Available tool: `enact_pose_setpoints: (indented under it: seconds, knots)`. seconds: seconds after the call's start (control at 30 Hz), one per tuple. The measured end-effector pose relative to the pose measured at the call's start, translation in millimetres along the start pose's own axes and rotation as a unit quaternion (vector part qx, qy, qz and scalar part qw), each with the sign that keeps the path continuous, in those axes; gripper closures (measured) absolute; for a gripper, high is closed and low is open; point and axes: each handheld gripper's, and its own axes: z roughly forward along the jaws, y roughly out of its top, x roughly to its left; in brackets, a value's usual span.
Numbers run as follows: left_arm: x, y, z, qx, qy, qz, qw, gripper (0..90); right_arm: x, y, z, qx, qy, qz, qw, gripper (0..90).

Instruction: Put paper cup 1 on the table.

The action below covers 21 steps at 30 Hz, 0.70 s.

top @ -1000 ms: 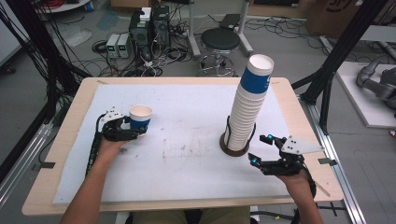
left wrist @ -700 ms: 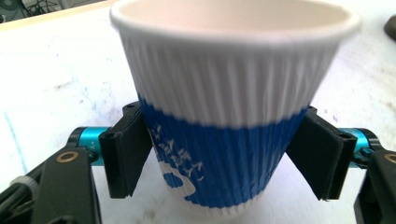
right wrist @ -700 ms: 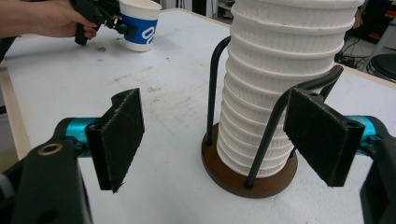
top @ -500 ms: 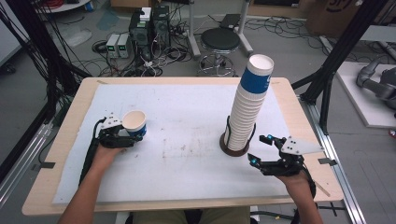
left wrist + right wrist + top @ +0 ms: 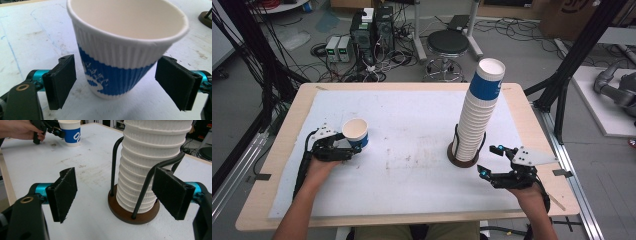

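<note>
1. White sheeting covers the wooden table [image 5: 532, 120] in the high view. The cup [image 5: 356, 133], white with a blue band, stands upright on the left part of the sheet, mouth up. The left gripper [image 5: 346, 150] lies level just beside it, its jaws reaching to either side of the cup's base; they have just been opening, with the cup between them. Well apart on the right, a tall stack [image 5: 477, 112] of the same cups rises from a round brown stand [image 5: 462, 160] with thin black uprights. The right gripper [image 5: 493, 161] rests near that stand, jaws parted and holding nothing.

2. In the left gripper view the cup [image 5: 125, 50] sits upright between the two black pads [image 5: 62, 80], with a gap showing on each side, so the left gripper [image 5: 120, 82] is released and not pressing on it.

3. In the right gripper view the right gripper [image 5: 117, 195] has its pads [image 5: 63, 195] spread wide, with the stack [image 5: 150, 160] and stand [image 5: 140, 216] ahead of them, untouched. The cup [image 5: 72, 132] shows far off at the top left, beside the left gripper [image 5: 53, 128].
</note>
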Motion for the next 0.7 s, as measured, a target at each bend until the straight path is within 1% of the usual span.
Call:
enact_pose_setpoints:
  seconds: [0.07, 0.13, 0.2, 0.27, 0.33, 0.4, 0.47, 0.5, 0.53, 0.57, 0.63, 0.67, 0.7]
  knots:
    - [0.1, -1.3, -7.4, -0.007, 0.000, -0.005, 1.0000, 17.0, 0.1, -0.1, -0.1, 0.000, 0.000, 0.000, 1.0000, 20.8]
    - [-0.7, -2.4, -15.1, -0.021, -0.007, -0.009, 0.9997, 17.0, 0.3, -0.1, -0.4, 0.000, 0.000, 0.003, 1.0000, 20.7]
    - [-2.5, -2.5, -22.5, -0.032, -0.006, -0.007, 0.9994, 17.0, -0.6, -0.1, -0.7, -0.002, -0.002, -0.002, 1.0000, 20.8]
    - [-5.3, -1.5, -30.0, -0.048, -0.006, -0.009, 0.9988, 17.0, -0.5, -0.2, -1.4, -0.001, -0.003, 0.000, 1.0000, 20.8]
    - [-8.7, 0.4, -37.0, -0.069, -0.008, -0.012, 0.9975, 17.0, -0.3, -0.5, -1.7, -0.001, -0.003, 0.002, 1.0000, 20.7]
    - [-13.1, 3.4, -44.0, -0.097, -0.011, -0.015, 0.9951, 17.0, -0.5, -0.7, -1.8, -0.002, -0.005, 0.001, 1.0000, 20.7]
    - [-16.3, 5.9, -48.1, -0.116, -0.019, -0.018, 0.9929, 17.0, -0.4, -0.9, -1.9, -0.002, -0.007, 0.001, 1.0000, 20.7]
    - [-19.5, 8.2, -50.6, -0.132, -0.024, -0.019, 0.9908, 17.0, -0.1, -0.9, -2.0, -0.001, -0.007, 0.002, 1.0000, 20.8]
    - [-22.1, 10.3, -52.4, -0.140, -0.029, -0.017, 0.9896, 17.0, -0.5, -1.0, -1.9, -0.002, -0.010, -0.001, 0.9999, 20.7]
    - [-25.4, 12.3, -53.5, -0.150, -0.033, -0.017, 0.9880, 17.0, -0.6, -1.1, -2.0, -0.002, -0.011, 0.000, 0.9999, 20.7]
    - [-32.0, 16.7, -55.2, -0.165, -0.046, -0.012, 0.9852, 17.0, -0.8, -1.3, -2.5, -0.001, -0.013, 0.002, 0.9999, 20.8]
    - [-35.3, 18.3, -55.6, -0.169, -0.051, -0.011, 0.9842, 17.0, -1.4, -1.3, -2.8, -0.002, -0.015, -0.001, 0.9999, 20.7]
    - [-37.5, 19.5, -55.7, -0.172, -0.055, -0.007, 0.9835, 16.8, -1.1, -1.1, -3.2, -0.003, -0.016, 0.002, 0.9999, 20.7]
